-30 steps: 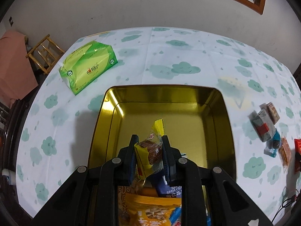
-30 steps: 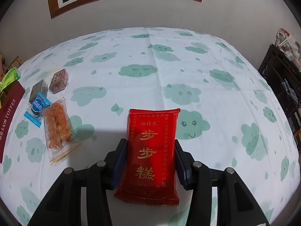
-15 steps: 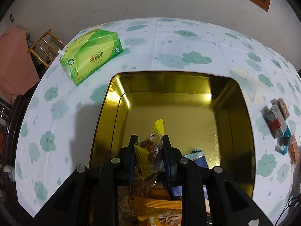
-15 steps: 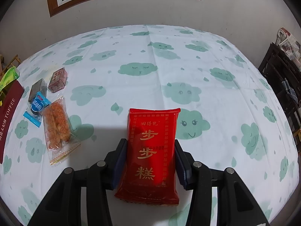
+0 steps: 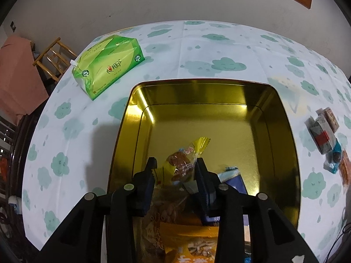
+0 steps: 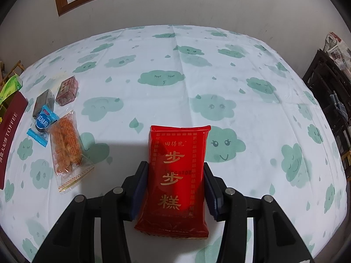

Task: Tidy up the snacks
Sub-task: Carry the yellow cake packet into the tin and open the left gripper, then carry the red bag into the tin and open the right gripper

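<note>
The left gripper point(image 5: 175, 166) stands apart around a crinkly yellow snack point(image 5: 184, 160) over the gold tin point(image 5: 283, 135), apparently released. The right gripper point(image 6: 175, 173) pinches a soft, light red pack point(image 6: 177, 175) at its long edges above the table point(image 6: 241, 76).

Shiny metal, glossy wrappers, matt cloth

The tin point(image 5: 285, 131) is polished gold metal, mirror-bright along its walls. The red pouch point(image 6: 177, 171) and green tissue pack point(image 5: 107, 65) are glossy plastic film, while the clear cracker wrapper point(image 6: 65, 144) is crinkled. The cloud-print cloth point(image 6: 197, 70) over the worktop looks matt and creased, and the chair point(image 5: 52, 57) is bare wood.
</note>
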The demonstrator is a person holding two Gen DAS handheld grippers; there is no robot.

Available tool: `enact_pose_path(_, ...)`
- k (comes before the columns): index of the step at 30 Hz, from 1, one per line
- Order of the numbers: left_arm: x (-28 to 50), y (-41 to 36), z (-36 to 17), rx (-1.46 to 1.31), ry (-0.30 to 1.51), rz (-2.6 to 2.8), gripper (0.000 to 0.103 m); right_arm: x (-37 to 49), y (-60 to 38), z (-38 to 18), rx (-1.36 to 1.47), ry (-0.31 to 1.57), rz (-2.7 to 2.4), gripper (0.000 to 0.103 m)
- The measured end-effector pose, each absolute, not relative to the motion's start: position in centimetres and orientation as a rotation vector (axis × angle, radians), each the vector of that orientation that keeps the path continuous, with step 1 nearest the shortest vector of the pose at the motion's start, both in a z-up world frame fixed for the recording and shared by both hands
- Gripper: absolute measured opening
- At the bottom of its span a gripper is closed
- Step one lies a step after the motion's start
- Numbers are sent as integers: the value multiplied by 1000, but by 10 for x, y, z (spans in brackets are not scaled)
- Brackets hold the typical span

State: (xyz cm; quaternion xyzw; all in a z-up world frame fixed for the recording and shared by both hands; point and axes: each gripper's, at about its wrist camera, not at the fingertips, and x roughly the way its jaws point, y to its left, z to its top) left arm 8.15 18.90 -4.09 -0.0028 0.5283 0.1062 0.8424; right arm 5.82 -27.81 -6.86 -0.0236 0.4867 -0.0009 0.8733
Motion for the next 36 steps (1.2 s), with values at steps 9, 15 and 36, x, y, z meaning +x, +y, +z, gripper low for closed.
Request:
enact_pose_path(9, 64, 176, -25, -6, 1064, 192, 41, 68, -278, -67, -58, 1079, 18, 49)
enact_pose_path(15, 50, 174, -15, -34, 1035, 181, 49, 73, -277, -65, -72, 1127, 28, 47)
enact_pose_path(36, 8, 174, 0, -87, 964, 248, 86, 61, -250, -39, -23, 1018, -21, 46)
